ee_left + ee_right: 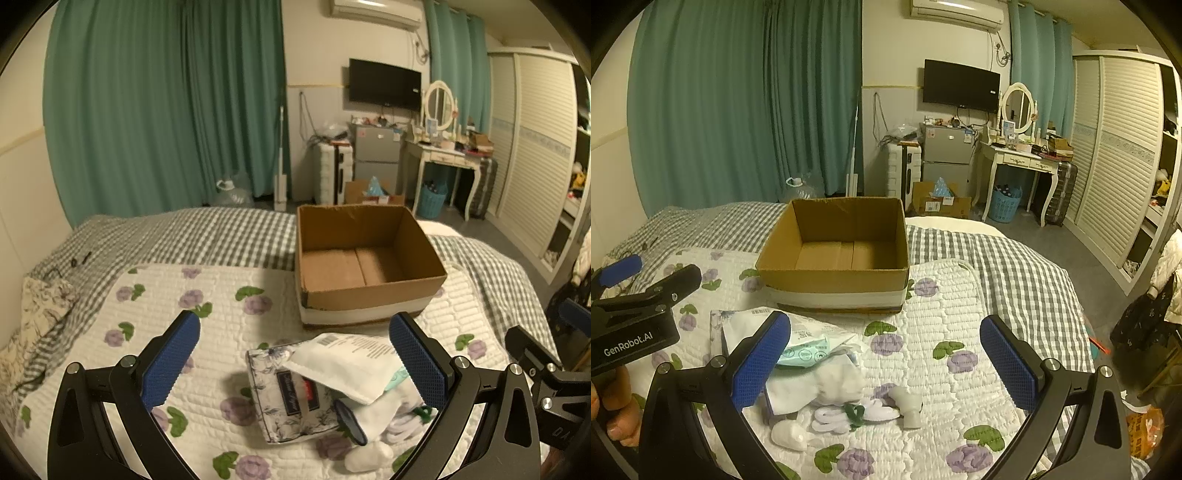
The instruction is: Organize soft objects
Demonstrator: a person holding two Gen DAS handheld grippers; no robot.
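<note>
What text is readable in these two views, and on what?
"GenRobot.AI": white print on the black body of the left gripper, seen in the right wrist view.
White packet: barcode and printed lines, too blurred to read.
Floral pouch: dark label with script, unreadable.
Green wipes pack: icons and print, too small.
Cardboard box: no print visible.

We observe the left gripper (294,363) with its jaws spread wide, its blue pads (171,360) well apart and nothing between them. The right gripper (885,363) shows the same condition: jaws wide, blue pads (1008,363) well apart, empty. In the right wrist view the left gripper's black body appears at the left edge, level with the right, and a hand (617,408) grips its handle from below, fingers curled. Both grippers point forward, tilted slightly downward. We cannot see the hand on the right gripper.
</note>
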